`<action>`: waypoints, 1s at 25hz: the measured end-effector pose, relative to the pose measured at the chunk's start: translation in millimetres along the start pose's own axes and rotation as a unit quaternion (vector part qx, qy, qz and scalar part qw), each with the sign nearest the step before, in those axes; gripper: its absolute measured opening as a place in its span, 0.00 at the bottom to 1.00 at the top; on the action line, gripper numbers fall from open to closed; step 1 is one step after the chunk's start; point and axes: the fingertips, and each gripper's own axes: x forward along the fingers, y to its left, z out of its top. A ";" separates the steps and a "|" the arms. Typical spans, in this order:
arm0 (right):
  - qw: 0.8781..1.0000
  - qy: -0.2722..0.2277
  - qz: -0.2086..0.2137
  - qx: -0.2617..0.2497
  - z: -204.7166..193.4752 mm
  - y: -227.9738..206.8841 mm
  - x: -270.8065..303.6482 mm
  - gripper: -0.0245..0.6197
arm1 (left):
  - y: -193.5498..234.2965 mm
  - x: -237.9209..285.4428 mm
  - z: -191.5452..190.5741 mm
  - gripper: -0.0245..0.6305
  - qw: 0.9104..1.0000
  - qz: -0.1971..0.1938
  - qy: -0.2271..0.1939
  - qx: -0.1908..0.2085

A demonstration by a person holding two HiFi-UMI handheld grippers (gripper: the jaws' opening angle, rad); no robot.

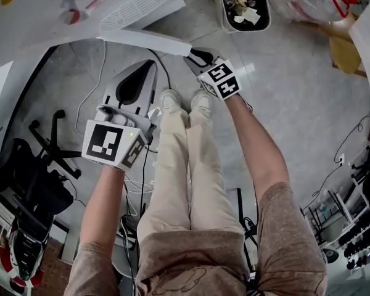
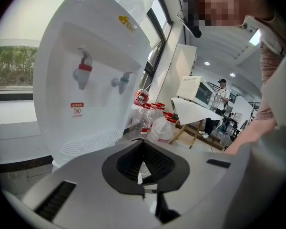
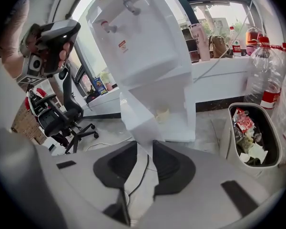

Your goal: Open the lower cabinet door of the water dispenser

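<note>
Jaws closed on cabinet door (image 3: 136,120) edge, water dispenser (image 3: 148,42) behind

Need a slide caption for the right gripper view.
Right gripper pinching the edge of the water dispenser's open lower cabinet door.

The person wears loose beige trousers (image 1: 172,184), a brown short-sleeved shirt (image 1: 283,239) and pale low shoes (image 1: 200,100). The left tool (image 2: 143,146) and right tool (image 3: 145,144) have light grey moulded shells with black ribbed pad recesses. Each carries a white cube printed with black square markers: left cube (image 1: 111,143), right cube (image 1: 220,79). A small green light shows on the left cube.
</note>
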 end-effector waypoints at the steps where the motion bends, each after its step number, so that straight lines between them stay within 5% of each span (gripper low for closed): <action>1: 1.000 -0.001 0.000 0.002 -1.7 3.0 -0.3 0.21 | 1.0 -1.8 -0.8 0.06 1.000 0.002 -0.001 -0.001; 18: 0.999 0.024 0.040 0.001 -39.1 72.9 6.4 0.18 | 24.2 -44.9 -19.1 0.06 0.999 0.041 -0.021 -0.020; 25: 0.997 0.044 0.057 -0.015 -51.8 98.6 16.0 0.09 | 43.1 -68.6 -22.3 0.06 0.997 0.065 -0.032 -0.027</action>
